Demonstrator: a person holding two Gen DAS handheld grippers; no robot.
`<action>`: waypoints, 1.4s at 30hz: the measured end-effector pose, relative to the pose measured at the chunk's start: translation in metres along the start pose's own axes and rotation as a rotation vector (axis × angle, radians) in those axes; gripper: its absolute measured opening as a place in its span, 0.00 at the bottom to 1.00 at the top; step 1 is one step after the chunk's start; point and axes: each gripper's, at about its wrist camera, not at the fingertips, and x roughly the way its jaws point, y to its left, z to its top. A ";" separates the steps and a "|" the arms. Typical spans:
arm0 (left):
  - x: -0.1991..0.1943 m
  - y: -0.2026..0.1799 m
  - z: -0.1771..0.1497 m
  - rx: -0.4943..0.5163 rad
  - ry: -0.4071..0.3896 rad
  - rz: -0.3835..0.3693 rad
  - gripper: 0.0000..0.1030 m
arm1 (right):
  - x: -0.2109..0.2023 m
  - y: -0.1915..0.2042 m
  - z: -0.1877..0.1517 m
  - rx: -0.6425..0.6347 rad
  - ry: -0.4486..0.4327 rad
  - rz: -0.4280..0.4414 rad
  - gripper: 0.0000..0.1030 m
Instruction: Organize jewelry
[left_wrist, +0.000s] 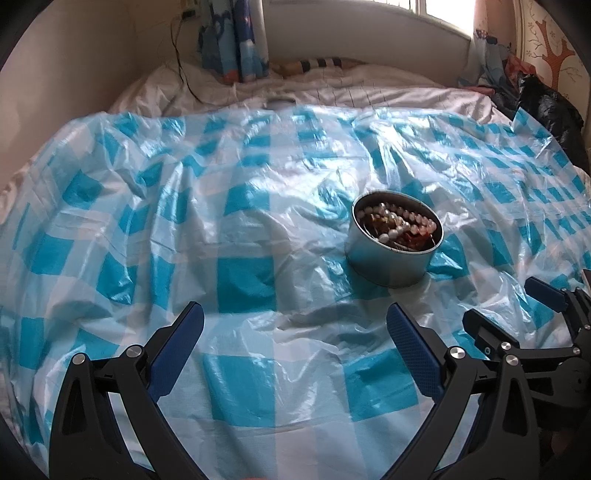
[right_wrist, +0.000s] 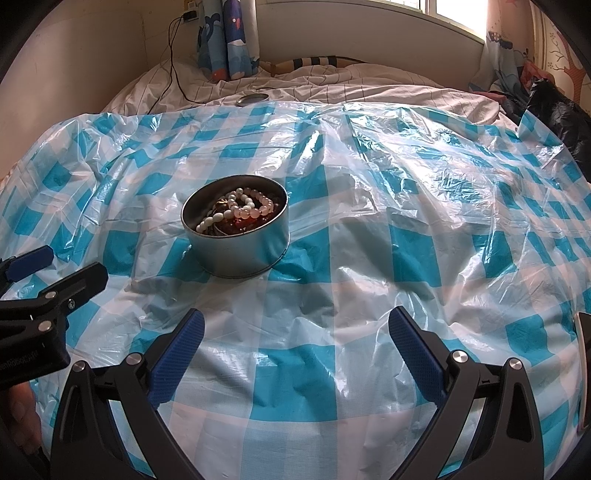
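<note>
A round metal tin stands on the blue-and-white checked plastic sheet. Inside it lie white bead strings over amber and dark beads. My left gripper is open, short of the tin and to its left, with nothing between its fingers. My right gripper is open too, nearer than the tin and slightly right of it, and holds nothing. The right gripper shows at the right edge of the left wrist view; the left gripper shows at the left edge of the right wrist view.
The sheet covers a bed with a white striped quilt. A round tin lid lies at the sheet's far edge. A black cable runs down the wall at the back left. Dark clothing is piled at the right. A hand shows at bottom left.
</note>
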 end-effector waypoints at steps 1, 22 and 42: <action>-0.004 0.000 -0.002 0.005 -0.032 0.022 0.92 | 0.000 0.000 0.000 -0.001 -0.001 -0.001 0.93; -0.001 0.003 0.007 0.010 0.007 0.024 0.92 | 0.000 0.000 0.000 -0.003 0.000 0.000 0.93; 0.001 0.004 0.005 0.014 0.012 0.024 0.92 | 0.000 0.001 0.000 -0.002 0.001 0.000 0.93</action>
